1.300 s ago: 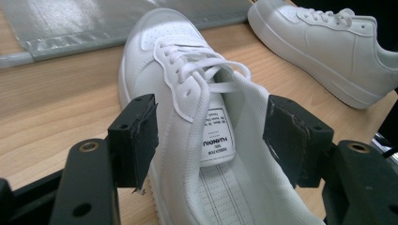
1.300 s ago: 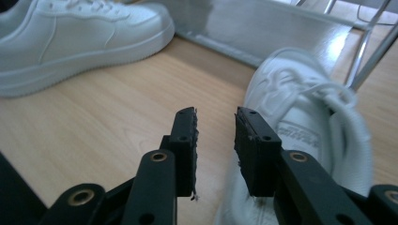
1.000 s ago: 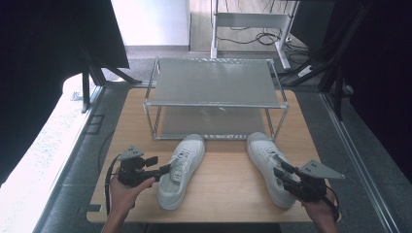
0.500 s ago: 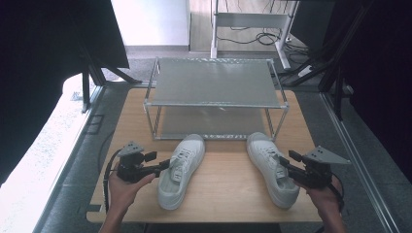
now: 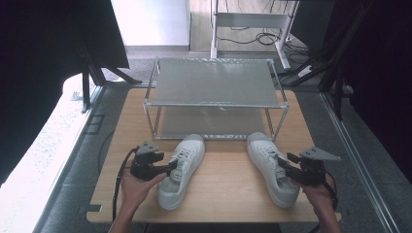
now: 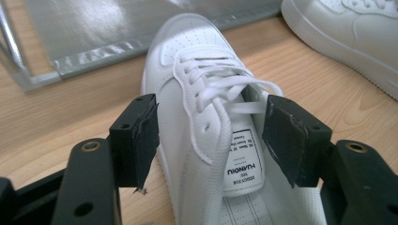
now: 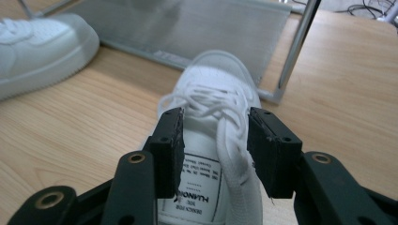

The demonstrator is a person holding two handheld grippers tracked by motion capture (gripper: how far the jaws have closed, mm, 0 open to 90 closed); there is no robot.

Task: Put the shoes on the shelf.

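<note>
Left tool (image 5: 171, 166): jaws spread, straddling the left shoe's (image 5: 180, 170) laced collar; pads near its sides, contact not discernible. Shoe lies ahead of and under this tool on the table (image 5: 228, 194); heel cut off in the left gripper view.

Right tool (image 5: 284, 164): jaws just opened wider, tongue and laces of the right shoe (image 5: 270, 167) between them, not gripped. Toe points towards the rack (image 5: 214, 90) beyond; heel hidden under the tool.
</note>
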